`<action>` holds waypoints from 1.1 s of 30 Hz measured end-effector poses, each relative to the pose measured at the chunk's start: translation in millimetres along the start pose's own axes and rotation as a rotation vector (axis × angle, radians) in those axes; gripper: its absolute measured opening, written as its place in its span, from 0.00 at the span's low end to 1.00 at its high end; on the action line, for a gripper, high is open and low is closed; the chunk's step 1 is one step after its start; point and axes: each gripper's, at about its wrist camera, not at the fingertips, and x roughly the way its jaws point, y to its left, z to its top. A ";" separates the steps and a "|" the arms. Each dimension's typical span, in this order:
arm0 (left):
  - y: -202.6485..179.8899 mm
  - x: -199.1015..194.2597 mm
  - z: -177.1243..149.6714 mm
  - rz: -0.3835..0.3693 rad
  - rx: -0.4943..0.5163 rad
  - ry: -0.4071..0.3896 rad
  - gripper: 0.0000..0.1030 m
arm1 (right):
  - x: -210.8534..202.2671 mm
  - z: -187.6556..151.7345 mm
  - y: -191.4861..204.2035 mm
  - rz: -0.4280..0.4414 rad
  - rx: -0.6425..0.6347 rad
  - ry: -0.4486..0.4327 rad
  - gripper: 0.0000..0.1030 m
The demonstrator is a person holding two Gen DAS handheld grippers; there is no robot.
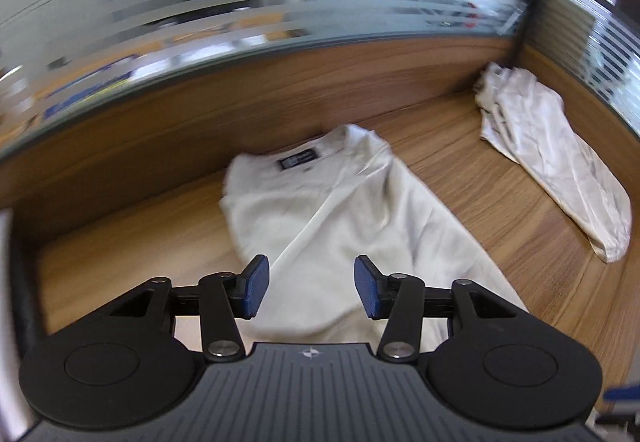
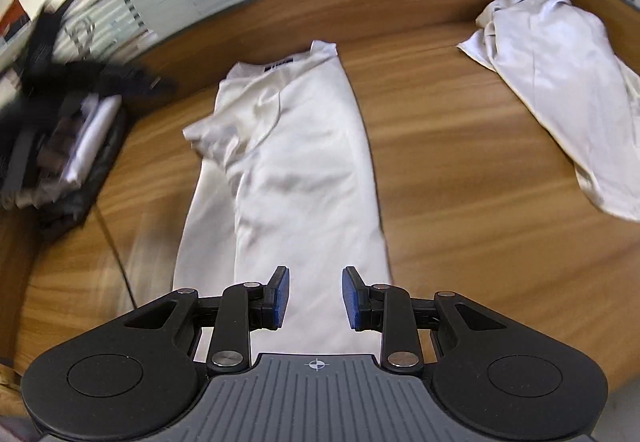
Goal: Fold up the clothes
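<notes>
Above the white shirt (image 1: 340,210), left tool (image 1: 311,292) and right tool (image 2: 315,298) both parted, empty

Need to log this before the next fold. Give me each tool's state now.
Left tool: open, holding nothing, above the white shirt.
Right tool: open, holding nothing, above the same shirt.

The white shirt (image 2: 288,162) runs down behind the right gripper (image 2: 315,298), its hem hidden. At the left a dark heap (image 2: 60,114) is smeared with blur. The crumpled white garment (image 2: 568,82) is cut off at the right edge.
</notes>
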 end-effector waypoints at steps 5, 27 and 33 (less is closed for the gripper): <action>-18.6 56.6 29.5 -0.095 0.108 0.005 0.54 | 5.1 -25.9 33.8 -0.085 0.036 -0.027 0.30; -65.4 183.7 77.7 -0.116 0.296 -0.081 0.03 | 51.2 -59.8 101.7 -0.391 0.122 -0.032 0.11; -35.0 166.3 102.4 -0.198 0.095 -0.082 0.03 | 31.1 -49.1 108.9 -0.372 0.116 -0.075 0.05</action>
